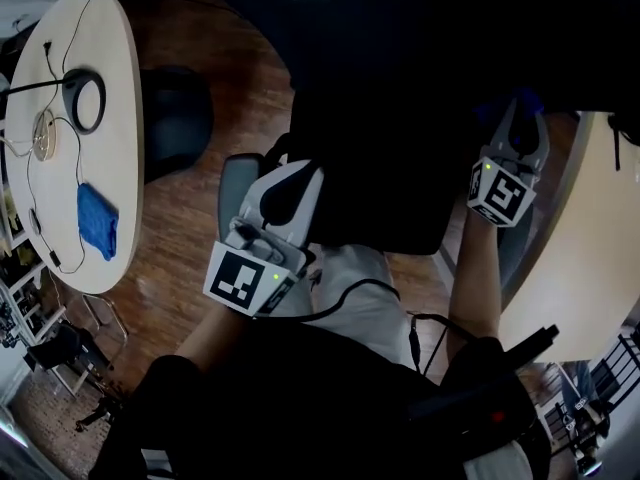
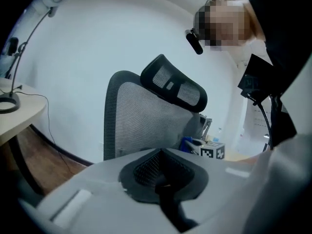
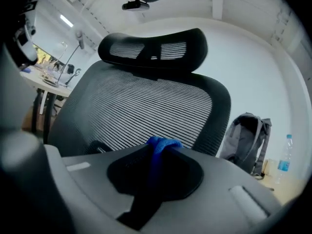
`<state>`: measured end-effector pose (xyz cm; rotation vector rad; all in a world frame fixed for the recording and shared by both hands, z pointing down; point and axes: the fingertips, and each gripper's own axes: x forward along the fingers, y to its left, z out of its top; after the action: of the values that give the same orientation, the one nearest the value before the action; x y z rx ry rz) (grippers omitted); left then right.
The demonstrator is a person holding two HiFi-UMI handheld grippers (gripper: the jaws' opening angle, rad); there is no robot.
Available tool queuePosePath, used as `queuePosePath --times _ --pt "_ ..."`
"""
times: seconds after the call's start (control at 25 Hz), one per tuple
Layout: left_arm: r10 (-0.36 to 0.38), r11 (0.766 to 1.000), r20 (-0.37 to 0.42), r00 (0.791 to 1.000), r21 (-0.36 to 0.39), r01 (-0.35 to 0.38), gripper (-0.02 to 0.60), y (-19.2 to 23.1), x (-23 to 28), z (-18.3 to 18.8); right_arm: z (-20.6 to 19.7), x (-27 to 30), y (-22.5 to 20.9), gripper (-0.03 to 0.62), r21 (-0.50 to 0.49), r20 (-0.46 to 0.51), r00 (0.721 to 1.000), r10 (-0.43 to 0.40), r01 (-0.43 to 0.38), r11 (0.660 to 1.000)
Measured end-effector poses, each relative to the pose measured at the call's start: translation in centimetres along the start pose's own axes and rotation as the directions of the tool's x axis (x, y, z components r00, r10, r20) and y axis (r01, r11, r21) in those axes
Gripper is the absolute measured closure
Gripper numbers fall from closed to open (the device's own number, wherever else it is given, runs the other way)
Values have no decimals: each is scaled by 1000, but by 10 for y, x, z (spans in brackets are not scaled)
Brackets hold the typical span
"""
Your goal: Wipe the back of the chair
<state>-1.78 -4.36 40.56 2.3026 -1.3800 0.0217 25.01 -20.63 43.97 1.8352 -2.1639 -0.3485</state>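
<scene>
Chair (image 2: 146,116) stands between the two grippers, its mesh back (image 3: 141,111) upright with the headrest (image 3: 153,50) above it. Right gripper view faces the broad mesh; left gripper view sees the same back from the side.

Right gripper (image 3: 158,156): jaws closed on a blue cloth (image 3: 165,143). Only a small tuft sticks out past the tips, just short of the mesh. Contact not confirmed; it looks near, not touching.

Left gripper (image 2: 161,155): jaws together, nothing between them. It is held beside the back's edge, clear of the mesh.

A second blue cloth, the spare (image 1: 97,220), lies on the round table (image 1: 110,88), well apart from the chair. Not needed now.

Judgement: the step in hand is bringing the cloth onto the back and starting the strokes.

Notes for doing it well:
- Lead with the tuft, not the jaw tips. So little cloth shows that hard plastic could rake the mesh.
- Mesh gives, so press lightly and let the cloth drag. Pushing hard will only bow the panel.
- Stroke along the ribs in overlapping passes, working down from below the headrest.
- Include the solid frame round the mesh.
- The chair probably swivels. The left gripper could rest against the frame edge to stop the back turning away.
- Keep the grip firm, since the cloth may catch and pull free.
</scene>
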Motion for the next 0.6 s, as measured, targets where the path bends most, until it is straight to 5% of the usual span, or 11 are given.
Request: queuePosePath --times 0.4,0.6 --pt "33 998 28 999 -63 -31 575 49 -35 5 72 32 157 551 -34 166 957 239 -237 971" --pt "31 999 29 999 -26 -30 575 75 -62 14 96 34 232 551 -29 196 924 329 -330 944"
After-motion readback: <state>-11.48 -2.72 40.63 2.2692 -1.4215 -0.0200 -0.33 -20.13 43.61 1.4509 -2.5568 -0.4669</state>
